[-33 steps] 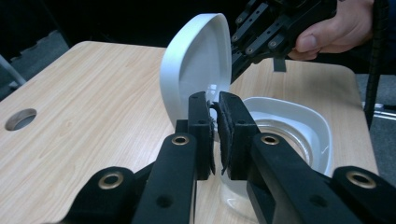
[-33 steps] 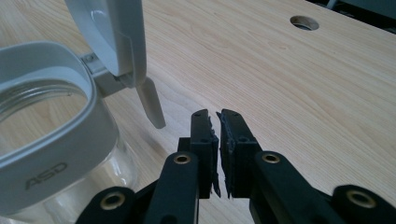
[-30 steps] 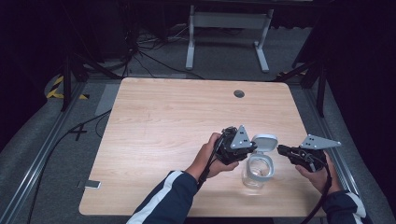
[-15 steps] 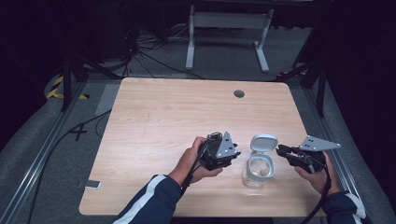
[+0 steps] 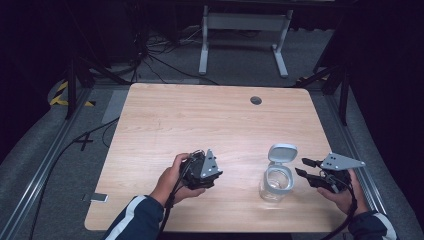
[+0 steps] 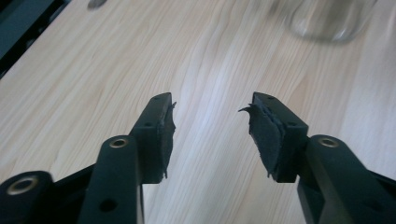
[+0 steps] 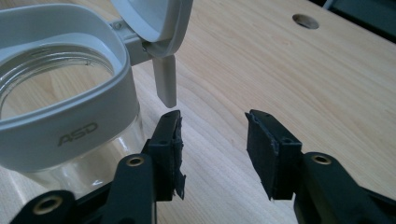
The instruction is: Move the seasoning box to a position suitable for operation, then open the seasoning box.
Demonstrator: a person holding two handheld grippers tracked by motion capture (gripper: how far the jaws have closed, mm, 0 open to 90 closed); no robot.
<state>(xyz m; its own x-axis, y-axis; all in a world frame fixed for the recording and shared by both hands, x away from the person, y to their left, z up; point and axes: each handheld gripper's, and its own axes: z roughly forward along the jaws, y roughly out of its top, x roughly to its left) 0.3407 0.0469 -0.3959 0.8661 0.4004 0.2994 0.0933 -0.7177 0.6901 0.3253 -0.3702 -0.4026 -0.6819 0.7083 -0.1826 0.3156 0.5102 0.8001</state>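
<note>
A clear glass jar [image 5: 274,184] with a pale grey collar stands near the table's front right, its flip lid [image 5: 282,152] hinged up and open. My left gripper [image 5: 218,174] hovers well to the left of it, low over bare wood. In the left gripper view its jaws [image 6: 210,105] are open with nothing between them, and the jar [image 6: 327,18] is blurred at the top. My right gripper [image 5: 302,167] sits just right of the jar. Its jaws [image 7: 212,116] are open and empty, just below the lid's tab [image 7: 164,79] and beside the collar [image 7: 60,121]. Both pairs of jaws have just been opening.
The wooden table [image 5: 200,120] has a cable hole [image 5: 256,100] at its back right, which shows as a hole [image 7: 306,21] in the right gripper view. A metal stand [image 5: 240,30] and cables lie on the floor behind. A small flat object [image 5: 95,198] lies on the floor at the left.
My left gripper has drawn away from the jar, to the left and toward the front edge. Both grippers' jaws have opened. The right hand has stayed in place.
</note>
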